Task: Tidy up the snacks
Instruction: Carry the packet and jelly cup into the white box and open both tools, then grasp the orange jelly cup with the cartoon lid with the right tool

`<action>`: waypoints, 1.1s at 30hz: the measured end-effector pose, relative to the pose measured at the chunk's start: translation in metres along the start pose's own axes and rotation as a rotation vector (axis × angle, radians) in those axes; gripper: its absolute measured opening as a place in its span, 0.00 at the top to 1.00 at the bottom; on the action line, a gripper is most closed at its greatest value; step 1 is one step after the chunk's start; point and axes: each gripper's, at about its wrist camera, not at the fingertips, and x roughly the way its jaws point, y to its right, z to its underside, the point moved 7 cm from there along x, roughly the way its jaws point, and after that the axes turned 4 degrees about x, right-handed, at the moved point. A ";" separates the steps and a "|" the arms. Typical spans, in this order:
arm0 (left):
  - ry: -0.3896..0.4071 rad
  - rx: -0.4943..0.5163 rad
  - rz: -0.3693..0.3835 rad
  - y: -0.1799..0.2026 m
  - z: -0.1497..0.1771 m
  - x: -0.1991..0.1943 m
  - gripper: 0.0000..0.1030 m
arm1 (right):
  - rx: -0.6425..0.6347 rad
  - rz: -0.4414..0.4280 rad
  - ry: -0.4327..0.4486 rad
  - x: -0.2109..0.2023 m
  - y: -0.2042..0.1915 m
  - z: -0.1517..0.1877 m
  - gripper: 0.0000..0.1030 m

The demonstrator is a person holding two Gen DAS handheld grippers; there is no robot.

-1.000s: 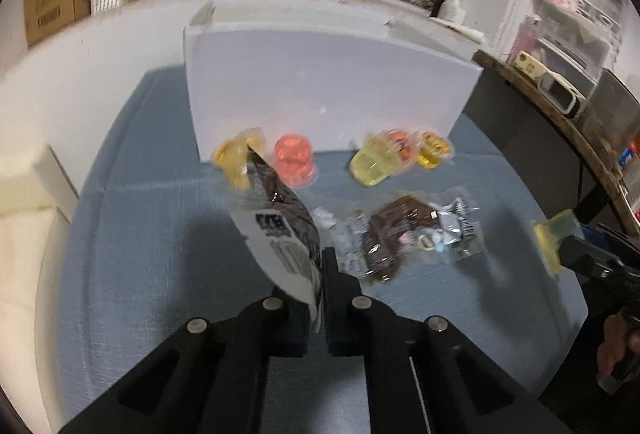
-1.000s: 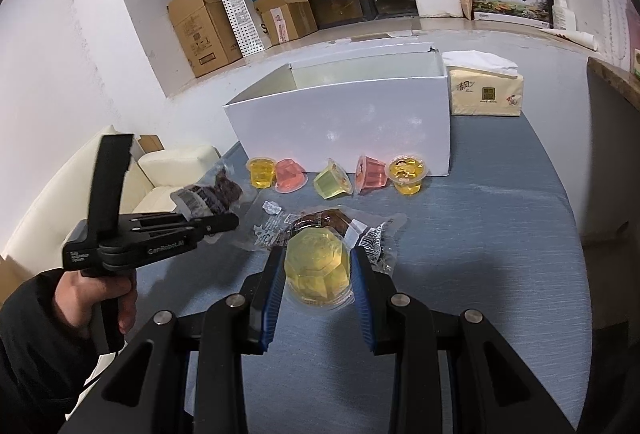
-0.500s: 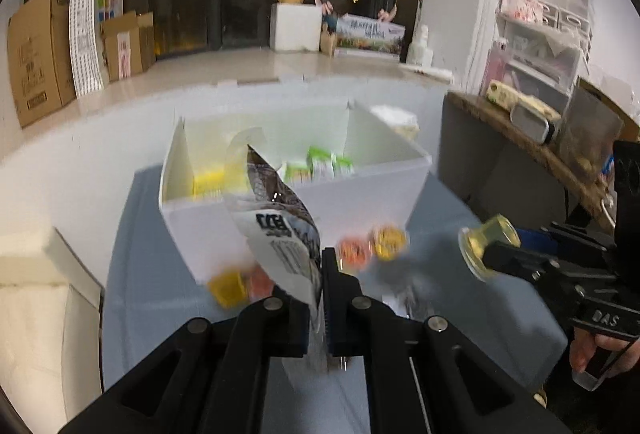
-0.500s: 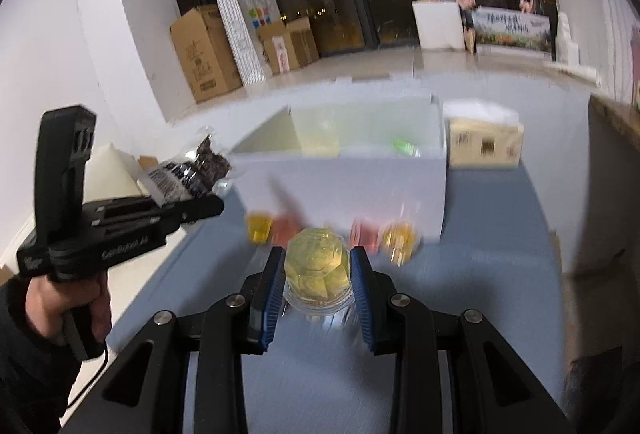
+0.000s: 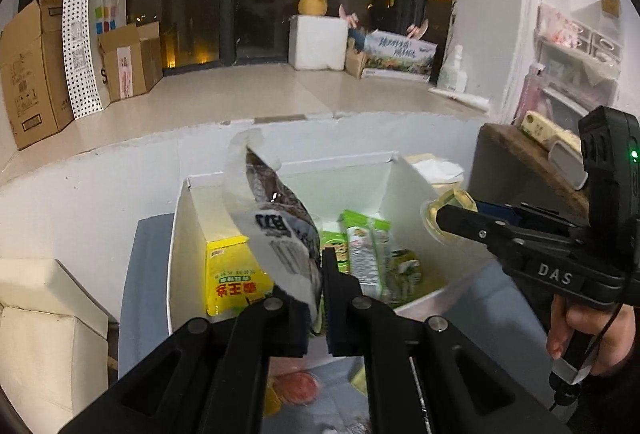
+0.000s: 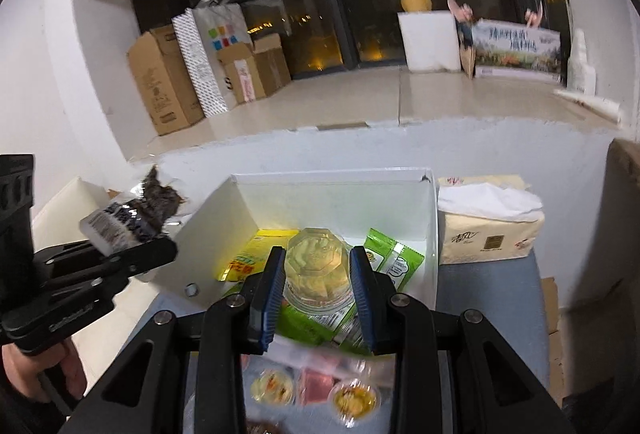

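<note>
My left gripper [image 5: 316, 266] is shut on a clear snack packet [image 5: 276, 222] with dark brown pieces and a white label, held upright over the front wall of the open white box [image 5: 180, 234]. The same packet [image 6: 132, 210] shows at the left of the right wrist view. My right gripper [image 6: 316, 266] is shut on a pale yellow jelly cup [image 6: 316, 266], hanging above the white box [image 6: 430, 234]. That cup [image 5: 448, 210] sits by the box's right wall in the left wrist view. Inside lie a yellow packet [image 5: 232, 274] and green packets [image 5: 368, 250].
Several jelly cups [image 6: 352, 398] lie on the blue-grey table [image 6: 488, 310] in front of the box. A tissue pack [image 6: 488, 230] stands right of the box. A cream cushion [image 5: 44, 318] is at the left. A person's hand [image 5: 588, 330] grips the right tool.
Both grippers rose from the table and moved forward to the box with their loads. The box interior has come into view; the loose cups have slid below the fingers.
</note>
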 end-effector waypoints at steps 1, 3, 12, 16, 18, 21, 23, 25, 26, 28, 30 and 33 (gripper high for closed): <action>-0.011 0.000 -0.008 -0.001 0.002 0.004 0.92 | -0.003 0.012 -0.002 0.005 0.003 0.001 0.65; -0.037 -0.012 -0.024 -0.006 0.007 0.016 0.40 | -0.018 0.040 0.017 0.008 0.006 0.001 0.33; -0.024 -0.010 -0.040 -0.004 0.026 0.013 0.00 | -0.033 0.044 0.107 -0.021 0.009 -0.001 0.00; -0.013 -0.032 -0.034 -0.003 0.031 0.002 0.00 | -0.034 0.023 0.102 -0.038 0.004 0.008 0.00; -0.004 -0.042 -0.029 0.000 0.035 -0.008 0.00 | -0.030 0.005 0.103 -0.053 0.000 0.019 0.00; 0.018 -0.042 -0.020 0.006 0.048 -0.031 0.00 | -0.049 0.007 0.094 -0.072 -0.005 0.046 0.00; 0.039 -0.049 -0.010 0.012 0.063 -0.048 0.00 | -0.068 0.023 0.066 -0.079 -0.005 0.071 0.00; 0.044 -0.051 0.000 0.018 0.081 -0.062 0.00 | -0.070 0.040 0.039 -0.081 -0.002 0.090 0.00; 0.049 -0.058 0.006 0.021 0.093 -0.070 0.00 | -0.067 0.037 0.020 -0.082 0.000 0.104 0.00; 0.033 -0.071 0.024 0.026 0.114 -0.079 0.00 | -0.050 0.033 -0.020 -0.079 0.005 0.123 0.00; 0.024 -0.095 0.019 0.027 0.136 -0.089 0.00 | -0.021 0.041 -0.050 -0.074 0.012 0.137 0.00; 0.007 -0.133 0.023 0.028 0.165 -0.100 0.00 | -0.004 0.047 -0.077 -0.065 0.015 0.149 0.00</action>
